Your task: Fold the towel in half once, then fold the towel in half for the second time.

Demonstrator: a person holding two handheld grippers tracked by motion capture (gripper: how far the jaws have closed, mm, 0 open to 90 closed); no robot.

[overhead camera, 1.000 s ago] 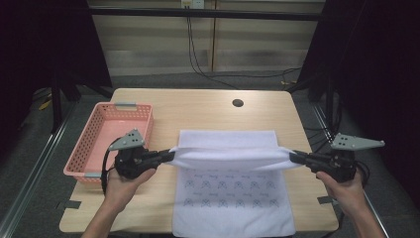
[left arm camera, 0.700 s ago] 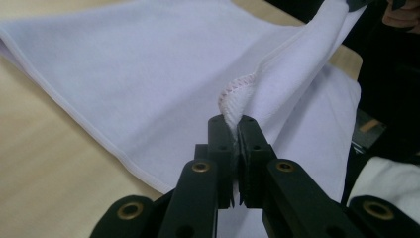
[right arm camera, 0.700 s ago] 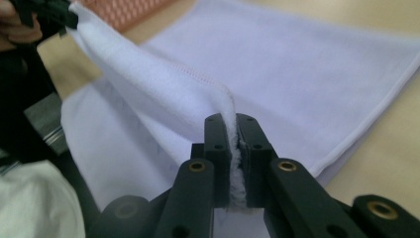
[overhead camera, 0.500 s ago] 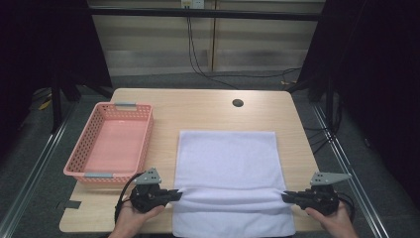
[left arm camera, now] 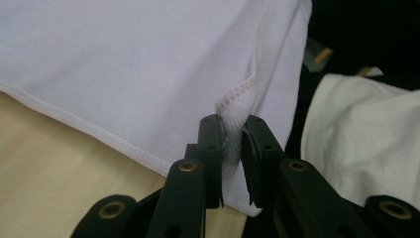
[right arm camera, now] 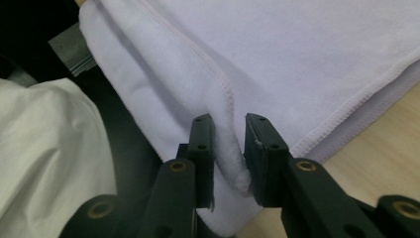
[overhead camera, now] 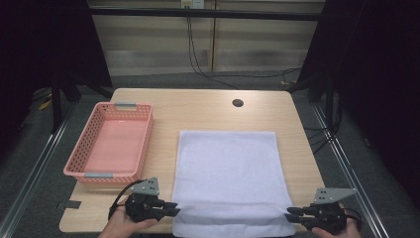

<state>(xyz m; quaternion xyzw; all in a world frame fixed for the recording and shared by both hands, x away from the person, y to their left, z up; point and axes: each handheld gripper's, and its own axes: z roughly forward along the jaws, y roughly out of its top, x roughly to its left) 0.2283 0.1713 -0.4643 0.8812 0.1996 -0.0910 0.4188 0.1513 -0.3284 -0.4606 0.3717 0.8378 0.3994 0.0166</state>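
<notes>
A white towel (overhead camera: 228, 173) lies folded flat on the wooden table (overhead camera: 198, 109), its doubled near edge at the table's front. My left gripper (overhead camera: 174, 208) sits at the towel's near left corner. In the left gripper view the stitched corner (left arm camera: 233, 106) stands pinched between the jaws of that gripper (left arm camera: 232, 124), which have just been opening. My right gripper (overhead camera: 289, 214) is at the near right corner. In the right gripper view a soft fold of towel (right arm camera: 228, 148) rests loosely between the jaws of this gripper (right arm camera: 229, 121), which have just been opening too.
A pink mesh basket (overhead camera: 148, 136) stands on the table's left side, just left of the towel. A round cable hole (overhead camera: 237, 103) sits near the far edge. A white garment (left arm camera: 361, 134) of the person shows beyond the table's near edge.
Both hands came down and toward the near edge, laying the lifted towel edge over the near half. The patterned underside is now covered. Both pairs of jaws have loosened.
</notes>
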